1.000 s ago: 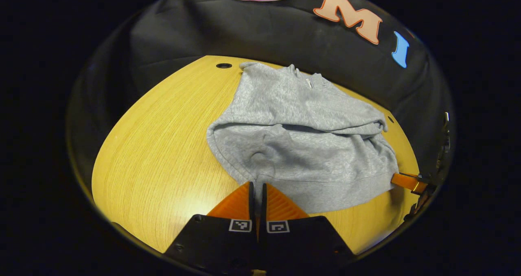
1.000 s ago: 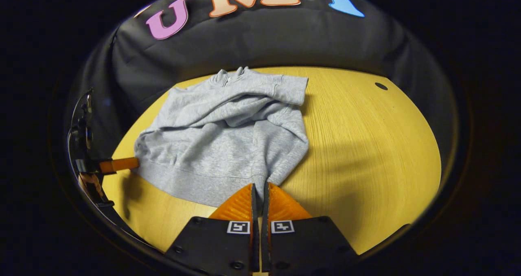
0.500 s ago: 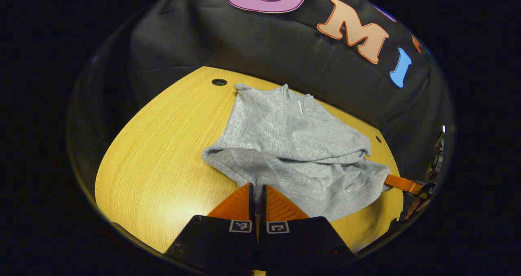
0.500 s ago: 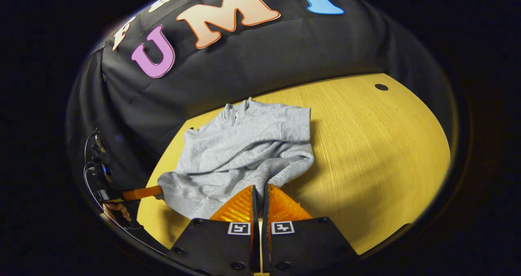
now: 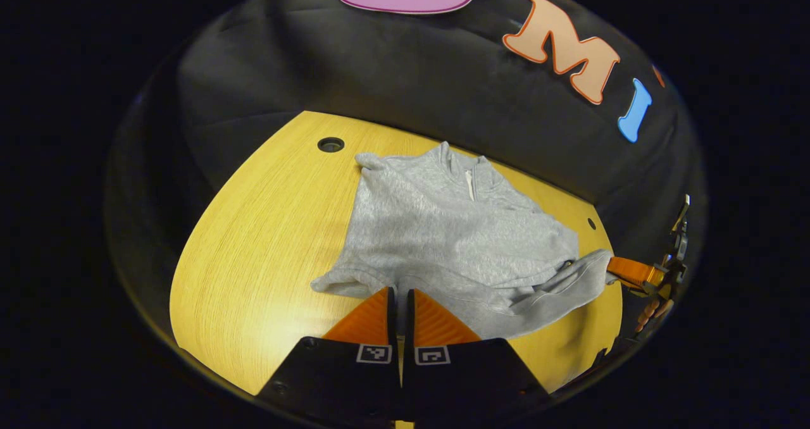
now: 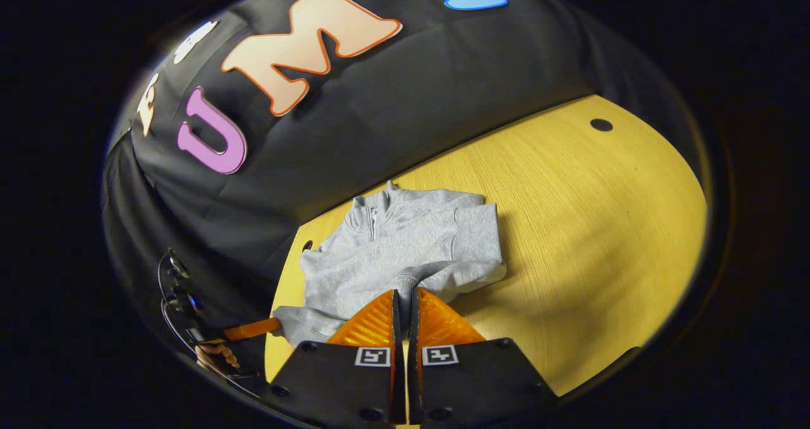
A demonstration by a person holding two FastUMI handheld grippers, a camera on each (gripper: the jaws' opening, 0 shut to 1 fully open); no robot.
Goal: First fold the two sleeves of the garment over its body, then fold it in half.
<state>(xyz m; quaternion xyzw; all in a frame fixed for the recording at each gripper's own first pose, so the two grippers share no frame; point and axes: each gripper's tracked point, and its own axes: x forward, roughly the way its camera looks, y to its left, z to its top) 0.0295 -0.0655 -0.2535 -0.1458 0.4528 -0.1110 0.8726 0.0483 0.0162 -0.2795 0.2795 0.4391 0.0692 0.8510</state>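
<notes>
Since a second ago, the grey garment's (image 5: 443,226) lower hem has been carried farther up over its body on the yellow table (image 5: 253,239). One hem corner is pinched by the clenched left gripper (image 5: 400,295), the other by the clenched right gripper (image 6: 404,296).

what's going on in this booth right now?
A person holds a tool in each hand, folding a grey zip-neck sweatshirt on the yellow wooden table. The left tool and right tool are each shut on the sweatshirt's hem, one at each corner, and have it lifted toward the collar. The sleeves look already folded in; the half fold is under way, not yet laid down.
</notes>
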